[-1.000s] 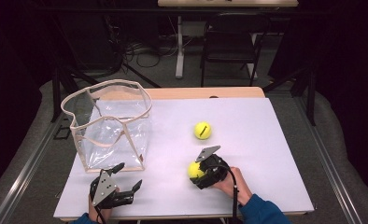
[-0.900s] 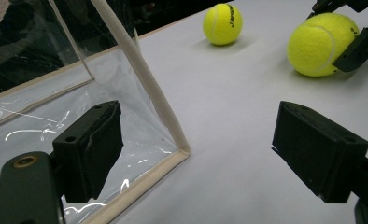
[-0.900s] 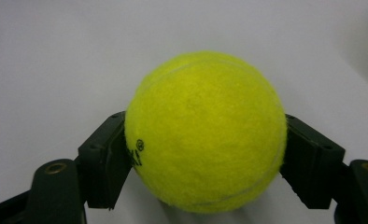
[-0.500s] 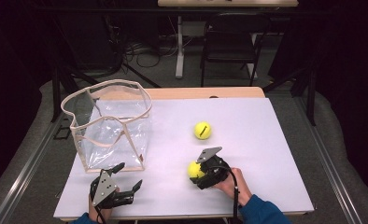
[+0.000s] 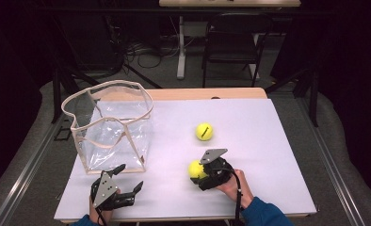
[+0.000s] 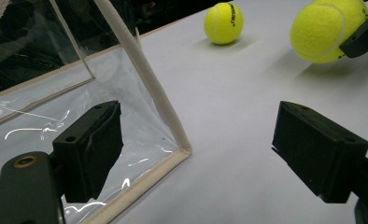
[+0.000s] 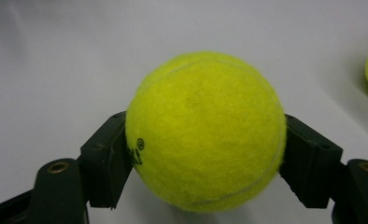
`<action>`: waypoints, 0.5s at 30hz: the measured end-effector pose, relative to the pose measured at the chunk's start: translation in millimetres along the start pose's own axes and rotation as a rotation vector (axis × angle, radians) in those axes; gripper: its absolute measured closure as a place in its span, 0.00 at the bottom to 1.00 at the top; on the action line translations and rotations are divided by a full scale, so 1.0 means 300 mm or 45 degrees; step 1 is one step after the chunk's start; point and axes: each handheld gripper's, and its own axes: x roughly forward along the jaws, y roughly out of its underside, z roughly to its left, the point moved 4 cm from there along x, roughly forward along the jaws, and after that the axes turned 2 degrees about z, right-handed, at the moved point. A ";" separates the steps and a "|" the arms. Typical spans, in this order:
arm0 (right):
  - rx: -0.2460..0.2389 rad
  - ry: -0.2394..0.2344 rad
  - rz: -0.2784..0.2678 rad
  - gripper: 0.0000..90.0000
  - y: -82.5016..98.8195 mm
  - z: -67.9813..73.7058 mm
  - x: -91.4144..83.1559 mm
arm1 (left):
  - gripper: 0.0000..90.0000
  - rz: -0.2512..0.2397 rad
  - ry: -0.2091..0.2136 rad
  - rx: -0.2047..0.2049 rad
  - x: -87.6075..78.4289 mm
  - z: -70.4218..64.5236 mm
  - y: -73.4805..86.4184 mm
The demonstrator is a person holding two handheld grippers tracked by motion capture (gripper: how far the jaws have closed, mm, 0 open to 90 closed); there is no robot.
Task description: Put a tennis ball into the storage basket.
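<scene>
Jaws clamped tight on the right side: the right gripper has a yellow tennis ball squeezed between its two black pads, one pad pressing each flank of the ball in the right gripper view. In the last second those jaws were closing by a small margin, and now the ball sits firmly between them. In the high view that held ball is at the near middle of the white table, just in front of the person's right hand, with a blue sleeve behind it. The left gripper view catches the same ball at the upper right, a dark shadow beneath it on the table.

Over to the left gripper: wide open, nothing between its pads. It sits near the front edge of the table, just beside the lower corner of the clear plastic bag. In the left gripper view one jaw stands in front of the bag's transparent wall and the other over bare table, with the bag's cream-edged corner seam between them.

A second tennis ball lies loose on the table, farther back than the held one and well apart from the bag. It shows again in the left gripper view.
</scene>
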 end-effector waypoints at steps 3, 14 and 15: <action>0.003 0.003 -0.025 0.29 -0.003 0.001 -0.005 | 0.18 0.003 0.001 0.002 0.002 -0.001 0.000; 0.014 0.019 -0.100 0.29 -0.012 -0.003 -0.026 | 0.18 -0.004 0.001 0.005 0.001 0.000 -0.002; 0.016 0.022 -0.105 0.29 -0.012 -0.003 -0.026 | 0.18 -0.001 0.002 0.007 0.000 -0.001 -0.002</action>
